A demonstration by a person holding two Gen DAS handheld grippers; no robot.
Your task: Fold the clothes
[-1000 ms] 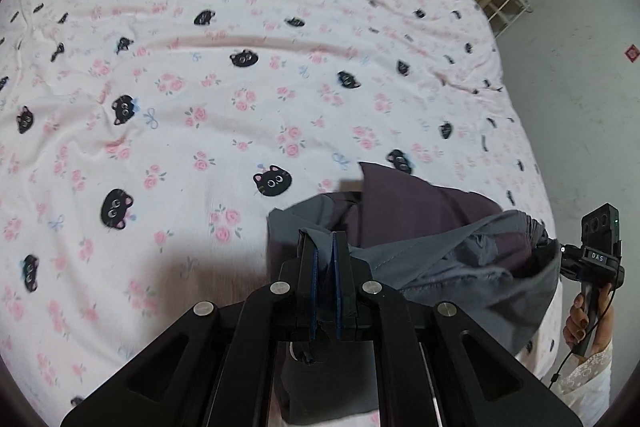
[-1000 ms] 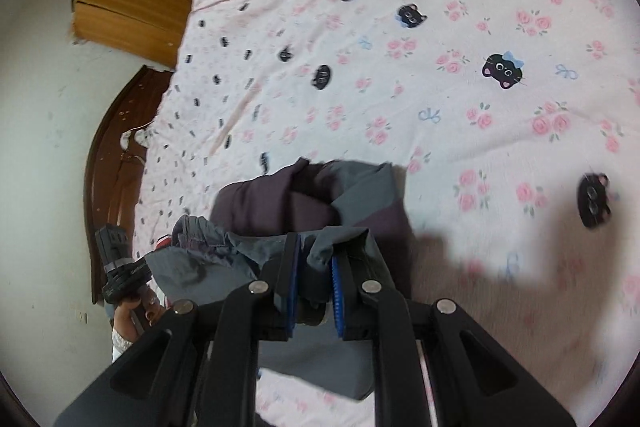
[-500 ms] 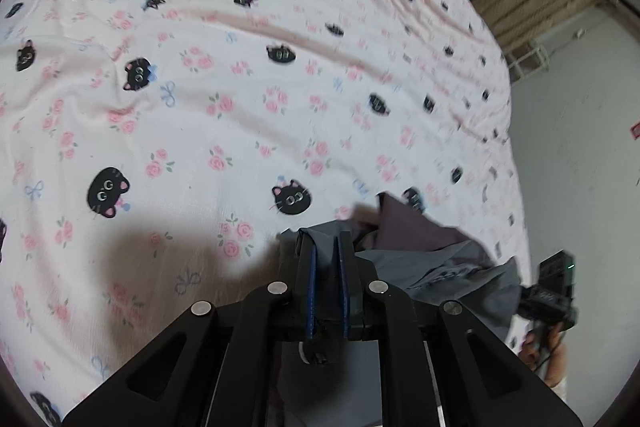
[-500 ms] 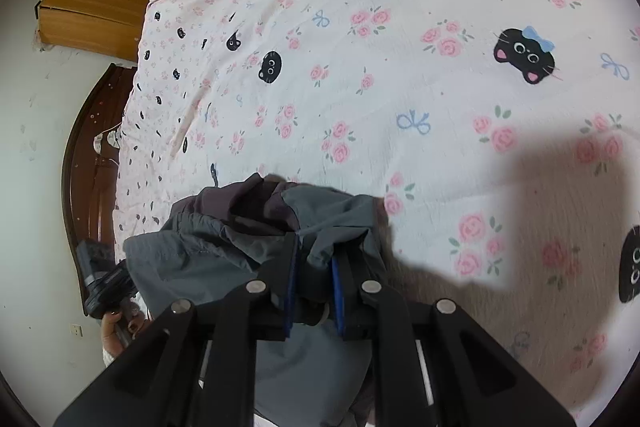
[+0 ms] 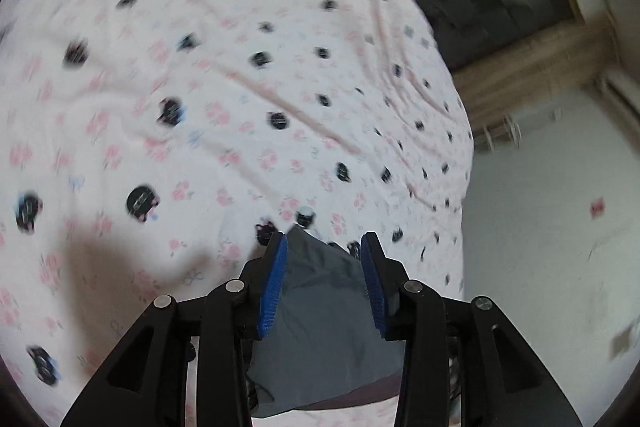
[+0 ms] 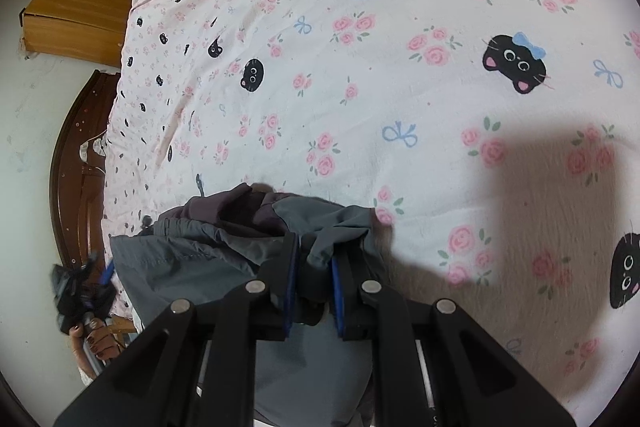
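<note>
A bed sheet (image 6: pixel 400 75) printed with black cats and pink roses covers the bed. The grey garment (image 6: pixel 224 259) lies bunched at its near edge. The right gripper (image 6: pixel 313 279) is clamped on a fold, probably to hold that corner in place. The left gripper (image 5: pixel 323 287) has just been opening; its jaws stand apart, with the cloth lying loose between them, so the fold can settle.
</note>
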